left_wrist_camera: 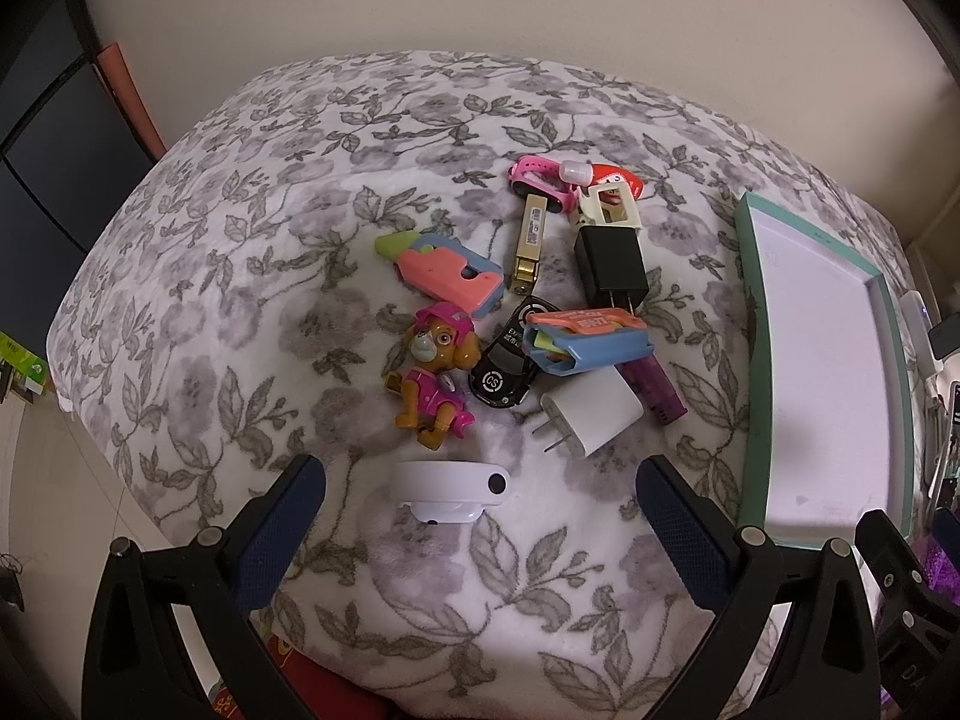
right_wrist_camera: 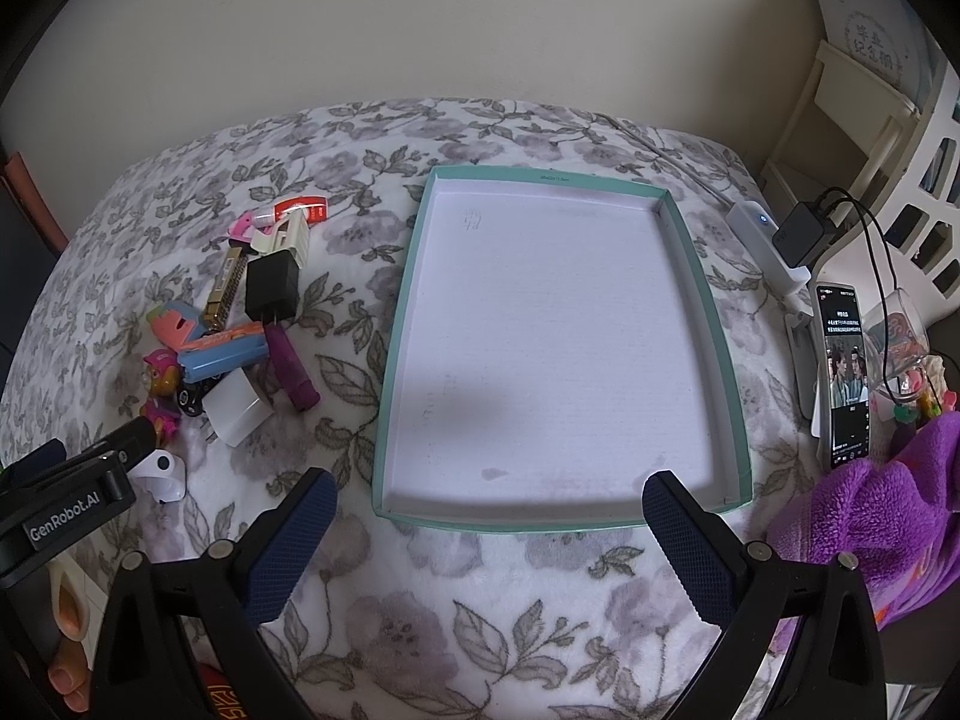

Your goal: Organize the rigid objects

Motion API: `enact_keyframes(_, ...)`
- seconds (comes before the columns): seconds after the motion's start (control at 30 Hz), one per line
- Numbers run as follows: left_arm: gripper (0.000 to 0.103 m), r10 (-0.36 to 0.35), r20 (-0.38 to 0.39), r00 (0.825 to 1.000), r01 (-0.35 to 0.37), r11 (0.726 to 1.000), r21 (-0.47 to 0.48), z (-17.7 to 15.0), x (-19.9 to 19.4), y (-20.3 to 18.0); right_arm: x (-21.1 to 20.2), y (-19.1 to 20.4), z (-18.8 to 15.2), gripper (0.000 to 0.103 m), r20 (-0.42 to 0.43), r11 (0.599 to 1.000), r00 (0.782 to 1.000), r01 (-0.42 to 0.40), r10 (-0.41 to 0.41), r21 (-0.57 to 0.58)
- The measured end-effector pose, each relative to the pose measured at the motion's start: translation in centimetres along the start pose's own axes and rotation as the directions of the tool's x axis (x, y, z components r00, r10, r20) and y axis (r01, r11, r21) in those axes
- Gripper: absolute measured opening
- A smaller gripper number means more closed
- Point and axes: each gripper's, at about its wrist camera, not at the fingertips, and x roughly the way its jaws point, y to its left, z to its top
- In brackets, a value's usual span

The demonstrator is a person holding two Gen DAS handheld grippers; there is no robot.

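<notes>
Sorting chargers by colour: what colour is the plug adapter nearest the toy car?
White, lying just right of the black toy car; clearest in the left wrist view.

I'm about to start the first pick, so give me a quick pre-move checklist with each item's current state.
1. Left gripper open, holding nothing: ok.
2. Right gripper open, holding nothing: ok.
3. Teal-rimmed shallow white tray has free room inside: ok.
4. Small white rounded plastic device lies apart from the pile, nearest the left gripper: ok.
5. White wall charger free to lift: not ok, it touches the orange-and-blue toy.
6. Floral blanket gives firm support: cannot tell.
</notes>
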Motion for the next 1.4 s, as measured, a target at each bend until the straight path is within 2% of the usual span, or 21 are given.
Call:
enact_keyframes(0.83, 0.103, -0.001, 0.009, 1.0, 0.001, 1.0, 0.014, 0.0, -0.2, -0.5, -0.1, 0.3, 0.1, 0.103, 0.002, 1.0, 1.0, -0.015, 0.015, -0.015)
enact_keyframes(1.03, 0.103, -0.031, -0.02, 0.999, 0.031, 0.999, -0.018, 1.0, 0.4, 0.5, 0.5, 0.8, 1.4, 0.103, 0.015, 0.99, 0.99, -0.138, 0.138, -0.005)
enact_keyframes(1.2, 0.103, -0.042, -0.057, 0.997, 0.039, 0.998, -0.057, 2.1, 1.6, 2.0, 1.0, 2.8, 2.5, 0.103, 0.023, 0.983, 0.984, -0.178, 0.179, -0.039)
enact_keyframes(1.3, 0.103, -0.043, -0.081, 0.996, 0.039, 0.998, -0.049, 3.0, 2.7, 2.7, 1.8, 4.6, 3.0, 0.103, 0.0, 0.971, 0.974, -0.227, 0.227, -0.081)
enact_keyframes(1.4, 0.103, -0.027, -0.087, 0.996, 0.023, 0.999, -0.038, 3.5, 3.2, 3.6, 2.9, 6.5, 3.3, 0.103, -0.028, 0.963, 0.971, -0.24, 0.238, -0.123)
